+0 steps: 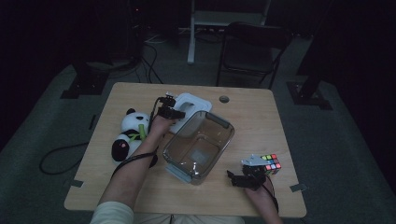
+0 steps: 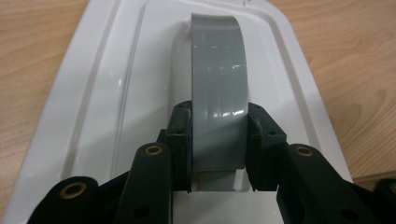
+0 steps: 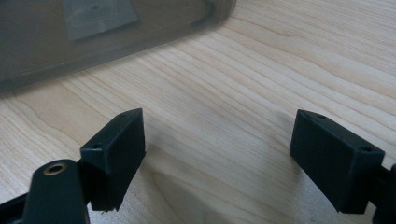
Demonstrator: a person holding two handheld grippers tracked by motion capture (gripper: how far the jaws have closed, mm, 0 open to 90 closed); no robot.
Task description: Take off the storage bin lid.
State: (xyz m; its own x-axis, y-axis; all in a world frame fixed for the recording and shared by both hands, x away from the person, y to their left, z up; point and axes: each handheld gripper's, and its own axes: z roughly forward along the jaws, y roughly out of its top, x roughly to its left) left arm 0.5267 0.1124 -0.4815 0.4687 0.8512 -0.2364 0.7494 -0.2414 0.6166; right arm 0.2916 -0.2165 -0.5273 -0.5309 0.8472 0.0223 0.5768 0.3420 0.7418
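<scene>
Wooden surface [image 1: 261, 121] under it, your left tool [image 2: 218, 144] pinches the lid [image 2: 116, 93] handle [image 2: 218, 79]: lift straight, then swing toward the bin [image 1: 198, 144] at 4 o'clock; right tool [image 3: 219, 158] idles open.

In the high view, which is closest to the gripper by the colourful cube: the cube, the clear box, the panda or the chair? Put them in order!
From the right gripper:
1. Puzzle cube, just beside it.
2. Clear box, mid-table.
3. Panda toy, left side of the table.
4. Chair, beyond the far edge.
</scene>
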